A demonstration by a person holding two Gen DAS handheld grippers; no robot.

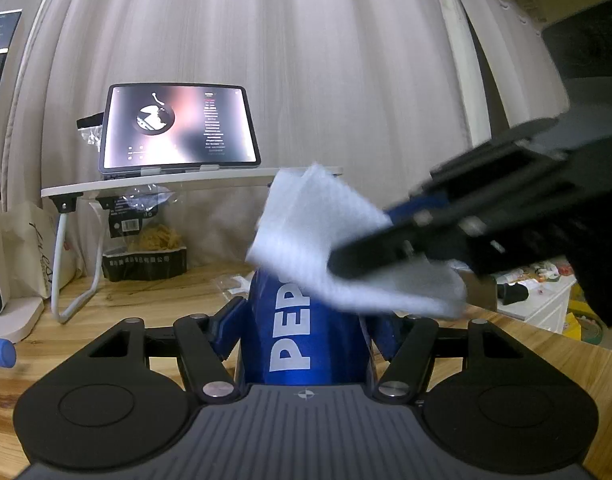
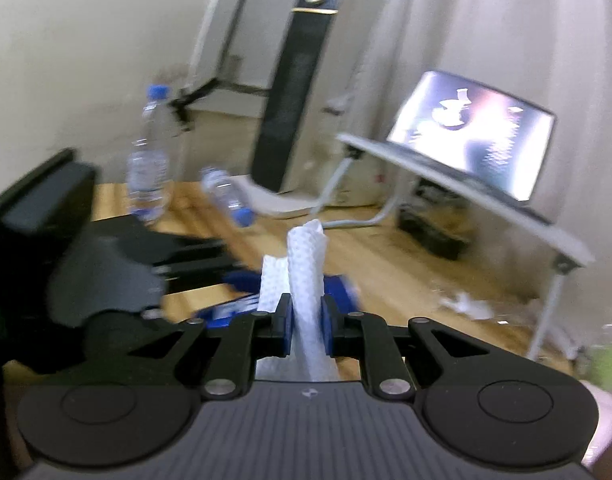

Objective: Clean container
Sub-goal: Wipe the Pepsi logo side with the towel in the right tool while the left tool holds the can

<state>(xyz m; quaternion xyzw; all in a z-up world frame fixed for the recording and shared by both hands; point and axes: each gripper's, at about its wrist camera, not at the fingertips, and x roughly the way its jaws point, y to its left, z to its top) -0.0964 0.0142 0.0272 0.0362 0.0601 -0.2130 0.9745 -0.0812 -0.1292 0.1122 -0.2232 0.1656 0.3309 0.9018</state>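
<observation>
Nearest in the left wrist view, the left gripper (image 1: 301, 336) is clamped on the blue Pepsi can (image 1: 301, 340), holding it above the wooden tabletop (image 1: 153, 300). Over the can's far end the right gripper (image 2: 308, 312) has its jaws pinched nearly together on a folded white paper towel (image 2: 306, 276), which lies on or just above the top; contact cannot be confirmed. Wiping looks under way rather than finished, and beyond, near the tabletop's far edge, a tablet (image 1: 177, 128) glows on its stand.
</observation>
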